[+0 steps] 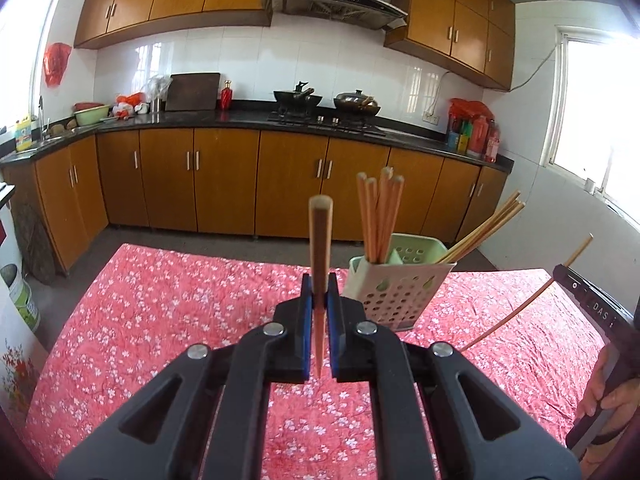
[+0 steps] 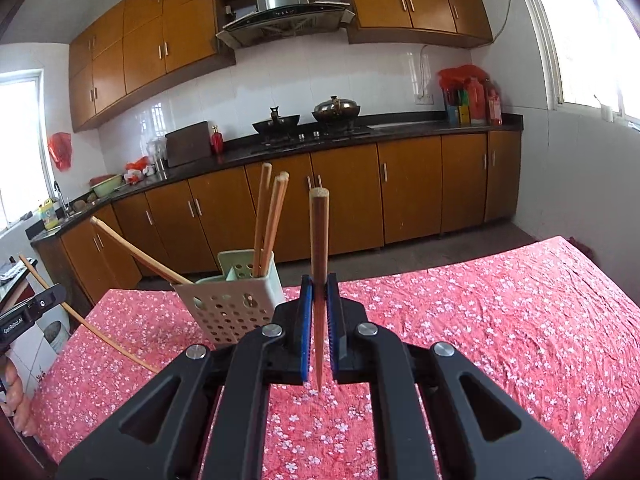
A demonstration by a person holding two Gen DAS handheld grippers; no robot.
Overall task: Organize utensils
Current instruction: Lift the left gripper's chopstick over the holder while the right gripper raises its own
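Chopsticks (image 1: 320, 256) (image 2: 319, 256) stand clamped in both grippers (image 1: 320, 300) (image 2: 319, 300), lower tips blurred.

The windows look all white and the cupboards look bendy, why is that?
In the left wrist view, the window is blown out white by daylight, and the fisheye lens bows the cabinets; the chopstick in the left gripper looks blurred. In the right wrist view, the window also glares white, cabinets curve, and the dark corners are the lens edge.

Bright daylight from window (image 1: 600, 108), blown out w/ glare; strong fisheye bend + dark corners; near chopstick (image 1: 320, 256) slightly blurred.
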